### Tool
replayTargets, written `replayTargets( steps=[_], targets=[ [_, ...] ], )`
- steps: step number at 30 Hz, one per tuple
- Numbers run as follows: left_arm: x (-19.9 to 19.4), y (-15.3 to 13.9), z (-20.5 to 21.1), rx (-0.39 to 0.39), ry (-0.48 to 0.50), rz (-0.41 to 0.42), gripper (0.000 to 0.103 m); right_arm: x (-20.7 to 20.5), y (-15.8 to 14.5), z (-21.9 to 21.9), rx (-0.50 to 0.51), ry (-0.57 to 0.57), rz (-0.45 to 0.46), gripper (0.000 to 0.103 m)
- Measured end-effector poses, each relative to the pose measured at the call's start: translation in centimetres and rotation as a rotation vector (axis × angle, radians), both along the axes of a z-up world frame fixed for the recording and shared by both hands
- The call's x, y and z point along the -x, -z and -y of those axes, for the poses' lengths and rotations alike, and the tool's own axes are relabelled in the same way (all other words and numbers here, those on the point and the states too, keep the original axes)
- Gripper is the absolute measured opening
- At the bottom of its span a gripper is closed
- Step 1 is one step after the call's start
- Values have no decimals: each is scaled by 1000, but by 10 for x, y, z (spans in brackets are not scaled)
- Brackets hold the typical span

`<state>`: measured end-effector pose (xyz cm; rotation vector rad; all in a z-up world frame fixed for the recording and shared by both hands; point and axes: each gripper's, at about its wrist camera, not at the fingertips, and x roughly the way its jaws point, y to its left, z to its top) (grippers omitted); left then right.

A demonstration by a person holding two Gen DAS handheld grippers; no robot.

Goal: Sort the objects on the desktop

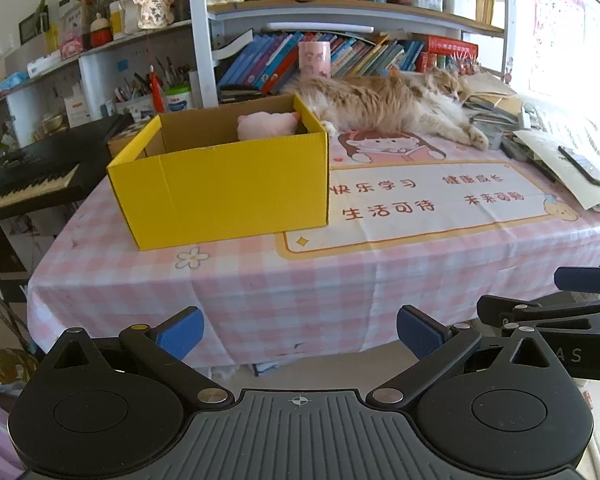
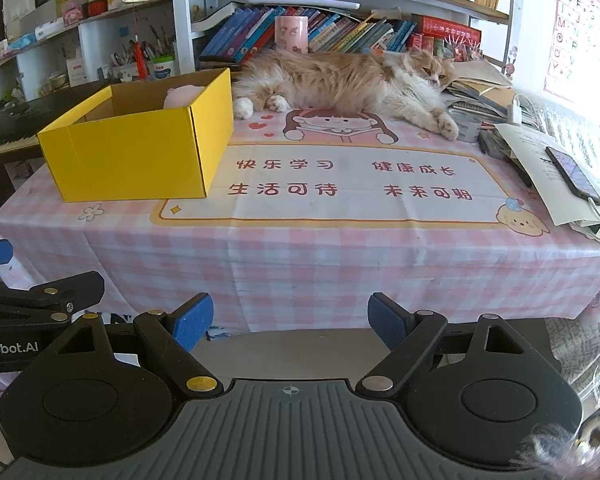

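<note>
In the left wrist view, a yellow box [image 1: 220, 184] sits left of centre on the table [image 1: 340, 280], a pink plush toy [image 1: 266, 125] inside. Bottom centre, the left gripper [image 1: 300, 334] gapes, empty. At lower right, the right gripper [image 2: 290, 318] likewise spreads wide, empty.

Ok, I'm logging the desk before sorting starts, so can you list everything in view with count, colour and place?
Open cardboard box: one, yellow, desk's left side.
Soft plush toy: one, pink, inside the box.
Long-haired cat: one, ginger and white, lying behind the printed mat, beside the box.
Checked tablecloth: one, pink and white, covering the desk.
Smartphone: one, dark, on papers at right.
Cylindrical cup: one, pink, behind the cat.
Keyboard piano: one, black, left of the desk.
Left claw: one, black with blue pads, open, empty.
Right claw: one, same, open, empty.
</note>
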<state>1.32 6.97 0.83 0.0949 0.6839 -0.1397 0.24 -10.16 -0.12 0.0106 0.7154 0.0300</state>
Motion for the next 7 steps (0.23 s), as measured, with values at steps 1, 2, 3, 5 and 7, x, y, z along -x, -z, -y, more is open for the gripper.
replayTargets(
  steps=[1, 2, 3, 5, 7],
  targets=[
    [0, 0, 0, 4, 1, 3, 103, -1, 0, 0, 0, -1, -1, 83],
    [0, -1, -1, 6, 2, 7, 103, -1, 1, 0, 1, -2, -1, 83],
    [0, 0, -1, 7, 2, 8, 103, -2, 1, 0, 3, -3, -1, 83],
    [-1, 0, -1, 6, 2, 6, 103, -4, 1, 0, 4, -3, -3, 83],
    [-3, 0, -1, 5, 0, 2, 103, -4, 1, 0, 5, -2, -3, 83]
  ],
)
